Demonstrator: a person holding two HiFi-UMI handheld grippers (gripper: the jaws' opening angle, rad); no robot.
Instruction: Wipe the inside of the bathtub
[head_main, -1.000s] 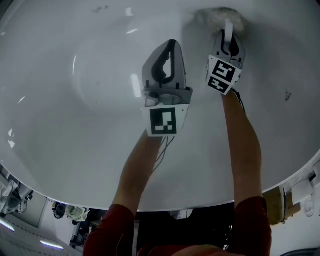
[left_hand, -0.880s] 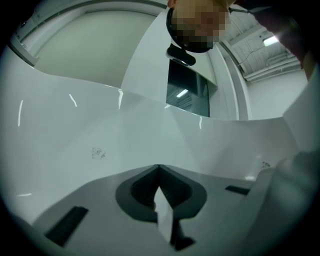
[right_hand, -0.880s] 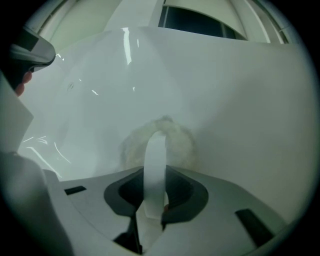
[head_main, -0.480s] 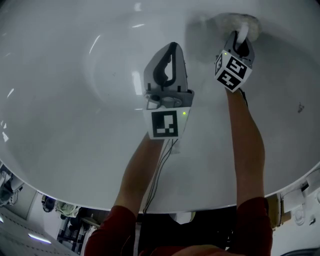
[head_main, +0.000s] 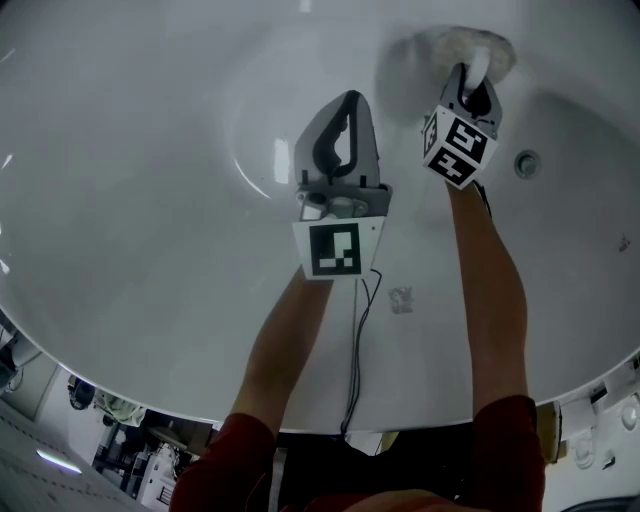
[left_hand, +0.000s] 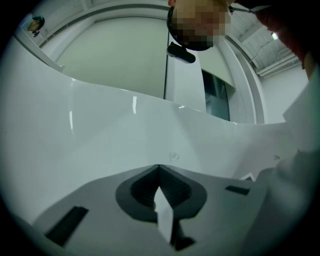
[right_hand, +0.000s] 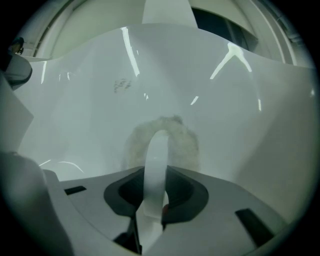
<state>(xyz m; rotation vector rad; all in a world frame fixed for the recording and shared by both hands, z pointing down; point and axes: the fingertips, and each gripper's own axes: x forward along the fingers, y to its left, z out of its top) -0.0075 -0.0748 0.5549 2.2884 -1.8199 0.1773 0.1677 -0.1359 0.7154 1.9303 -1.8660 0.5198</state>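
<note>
Person leaned over the tub (head_main: 150, 200), both arms reaching down into it.

Right gripper (head_main: 472, 85): jaws clamped on the white looped handle (right_hand: 156, 150) of a fluffy scrubber (head_main: 465, 45). The pad lay flat against the far wall, above and left of the drain (head_main: 526, 163). The right gripper view showed the same: gripper (right_hand: 156, 175) closed on the handle, pad (right_hand: 187, 145) pressed to the wall just past the jaw tips. Holding by the loop probably let the arm push the pad square onto the curve.

Left gripper (head_main: 350, 97): jaws together at the tips, nothing gripped that I could make out. In its own view the gripper (left_hand: 159, 167) showed a pale sliver low in the gap, which I could not identify. It hung over the tub floor beside the right one, apart from the pad, likely idle and kept out of the stroke. Its cable (head_main: 355, 340) trailed back along the forearm.

Task looked under way, with the wall being wiped.

Against a second before:
- The drain and a faint smudge (head_main: 401, 298) on the floor had come into view.
- The dark speck (head_main: 622, 242) had slid toward the right edge.
- The pad sat farther from that speck, so the stroke seemed to run along the wall.
- The grips on both sides were unchanged.
</note>
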